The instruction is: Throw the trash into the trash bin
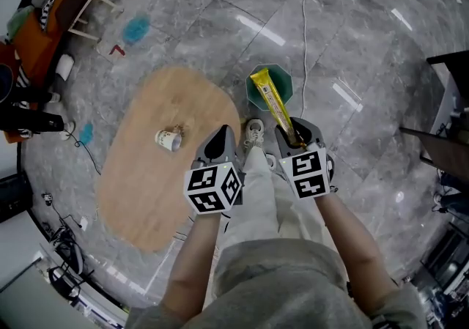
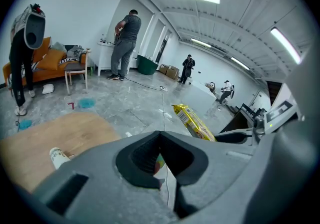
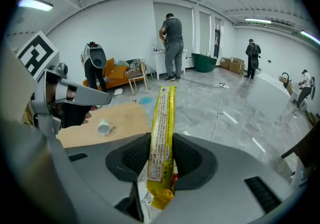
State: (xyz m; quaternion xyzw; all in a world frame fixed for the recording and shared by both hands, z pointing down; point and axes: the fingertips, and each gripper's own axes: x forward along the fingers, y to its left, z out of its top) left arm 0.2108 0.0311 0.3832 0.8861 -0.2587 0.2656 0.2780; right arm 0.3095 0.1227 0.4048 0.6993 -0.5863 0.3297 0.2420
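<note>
While we hold the right claw (image 3: 162,144) tipped downward, its two pads pinch a long yellow snack packet (image 3: 162,128) near its lower end, and the rest of the packet sticks out past the tips. From the head view the right claw (image 1: 293,137) points the packet (image 1: 272,104) up the picture, so that its free end lies over the opening of the green trash bin (image 1: 284,84). The bin stands on the grey stone floor (image 1: 352,42), just beside the far right edge of the counter (image 1: 146,188). Our left claw (image 2: 160,133) has its pads pressed together at the tips and we see nothing pinched between them; a sliver of colour shows through the gap behind the tips, but we cannot tell what it is. In the head view this left claw (image 1: 220,143) hangs over the right edge of the oval wooden counter, with our pale shoe (image 1: 254,132) on the floor between the two claws. A white paper cup (image 1: 168,138) lies on its side on the counter, nearer the far end than the near one and apart from both claws. Beyond the counter a thin cable (image 1: 303,27) runs across the floor, and an orange sofa (image 3: 112,76) stands by the white wall, where several people are on their feet.
</note>
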